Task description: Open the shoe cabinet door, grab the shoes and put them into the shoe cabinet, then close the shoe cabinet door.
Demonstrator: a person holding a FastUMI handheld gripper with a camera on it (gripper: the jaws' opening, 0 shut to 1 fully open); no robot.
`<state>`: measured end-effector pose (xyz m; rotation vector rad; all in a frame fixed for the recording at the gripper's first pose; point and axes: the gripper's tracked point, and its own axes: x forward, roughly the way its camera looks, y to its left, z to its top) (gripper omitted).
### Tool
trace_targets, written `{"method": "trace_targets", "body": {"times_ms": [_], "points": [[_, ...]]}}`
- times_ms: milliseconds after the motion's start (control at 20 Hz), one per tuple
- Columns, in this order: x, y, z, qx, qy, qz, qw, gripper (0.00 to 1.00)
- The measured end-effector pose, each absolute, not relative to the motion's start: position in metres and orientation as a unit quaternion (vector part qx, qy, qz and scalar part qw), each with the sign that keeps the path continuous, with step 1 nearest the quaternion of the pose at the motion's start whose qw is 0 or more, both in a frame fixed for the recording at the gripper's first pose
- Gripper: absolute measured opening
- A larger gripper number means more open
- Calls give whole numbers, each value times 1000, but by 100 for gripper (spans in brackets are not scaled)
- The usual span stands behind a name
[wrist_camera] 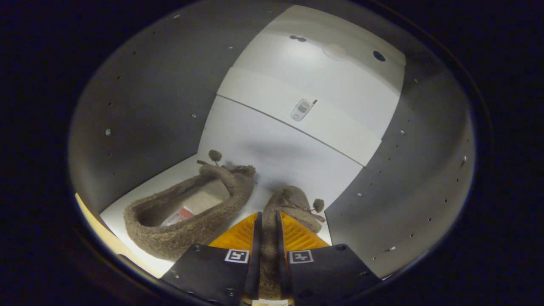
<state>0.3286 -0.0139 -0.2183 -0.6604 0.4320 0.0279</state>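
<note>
Two fuzzy brown slippers with little pom-poms are sitting inside the smooth white shoe cabinet (280, 157). One slipper (187, 216) is lying just beside the fingers. The gripper (267, 223) is squeezing nearly shut on the other slipper (293, 202), pinching its fluffy edge.

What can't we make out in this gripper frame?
- Second slipper: its heel end is hidden by the tool, whose fingers are closed on it.
- Whether that slipper rests on the shelf: contact hidden by the fingers.
- First slipper: insole label too small.
- Cabinet door: outside the gripper view.
- Small sticker on the back panel: too small.
</note>
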Motion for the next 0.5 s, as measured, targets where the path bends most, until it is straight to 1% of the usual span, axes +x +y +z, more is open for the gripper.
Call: {"method": "trace_targets", "body": {"times_ms": [50, 200, 500], "points": [[329, -13, -222, -319, 214, 18, 923, 20], [320, -10, -214, -319, 209, 13, 924, 38], [291, -8, -191, -298, 190, 7, 935, 54]]}}
